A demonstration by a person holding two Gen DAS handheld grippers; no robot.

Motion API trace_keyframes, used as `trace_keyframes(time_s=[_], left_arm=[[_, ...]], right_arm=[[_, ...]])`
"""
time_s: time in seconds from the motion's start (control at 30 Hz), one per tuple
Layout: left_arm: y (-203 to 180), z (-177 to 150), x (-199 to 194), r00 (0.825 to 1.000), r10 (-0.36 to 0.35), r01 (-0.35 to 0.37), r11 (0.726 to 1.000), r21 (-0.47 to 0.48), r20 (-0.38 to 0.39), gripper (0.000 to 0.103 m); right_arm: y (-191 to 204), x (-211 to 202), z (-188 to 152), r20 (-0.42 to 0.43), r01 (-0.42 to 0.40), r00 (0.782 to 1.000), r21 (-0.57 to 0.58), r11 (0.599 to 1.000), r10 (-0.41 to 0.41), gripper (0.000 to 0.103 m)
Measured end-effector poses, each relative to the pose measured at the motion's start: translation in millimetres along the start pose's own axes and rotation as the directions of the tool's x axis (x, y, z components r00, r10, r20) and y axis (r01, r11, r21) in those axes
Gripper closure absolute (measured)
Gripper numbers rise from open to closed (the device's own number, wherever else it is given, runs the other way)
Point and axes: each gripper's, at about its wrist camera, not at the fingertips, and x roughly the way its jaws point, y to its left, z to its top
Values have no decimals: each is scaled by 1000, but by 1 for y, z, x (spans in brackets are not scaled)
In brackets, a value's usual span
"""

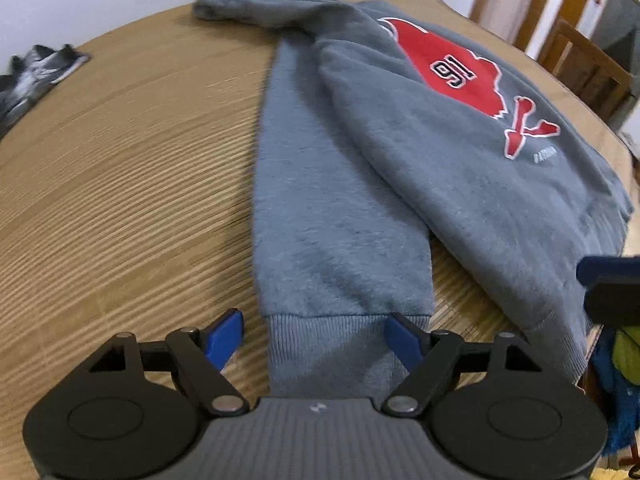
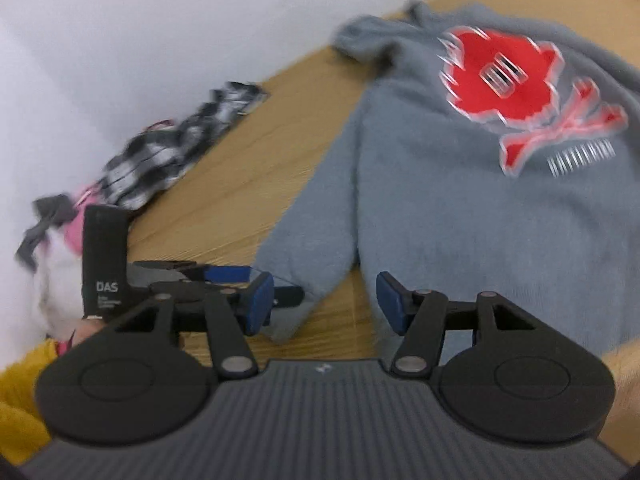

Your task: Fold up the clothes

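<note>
Both fingers spread, apparently empty, over grey sweatshirt (image 1: 400,168) cuff (image 1: 344,336).

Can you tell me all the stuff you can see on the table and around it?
sweatshirt: one, grey with a red print, spread on the table, one sleeve stretched toward the left gripper
table: one, light wood, under everything
checked cloth: one, black and white, at the table's far edge by the wall
pink item: one, beside the checked cloth, too blurred to name
chair: one, wooden, beyond the table
left gripper: one, black with blue pads, open over the sleeve cuff
right gripper: one, black with blue pads, open, nothing gripped
</note>
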Motion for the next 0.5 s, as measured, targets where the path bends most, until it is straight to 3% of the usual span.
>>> trace_keyframes(time_s=[0.2, 0.3, 0.4, 0.5], left_arm=[[-5, -1, 7, 1000, -17, 16, 998, 59, 17, 15], [-3, -6, 6, 999, -26, 24, 997, 67, 20, 3], [-4, -9, 7, 999, -36, 34, 991, 130, 6, 0], [-4, -3, 6, 999, -17, 21, 995, 93, -41, 0]], right_arm=[[7, 9, 2, -14, 73, 997, 14, 997, -72, 44], [8, 14, 14, -22, 101, 995, -22, 995, -102, 44], [-2, 21, 20, -11, 97, 995, -36, 995, -97, 44], [-3, 26, 22, -25, 104, 994, -13, 994, -104, 44]])
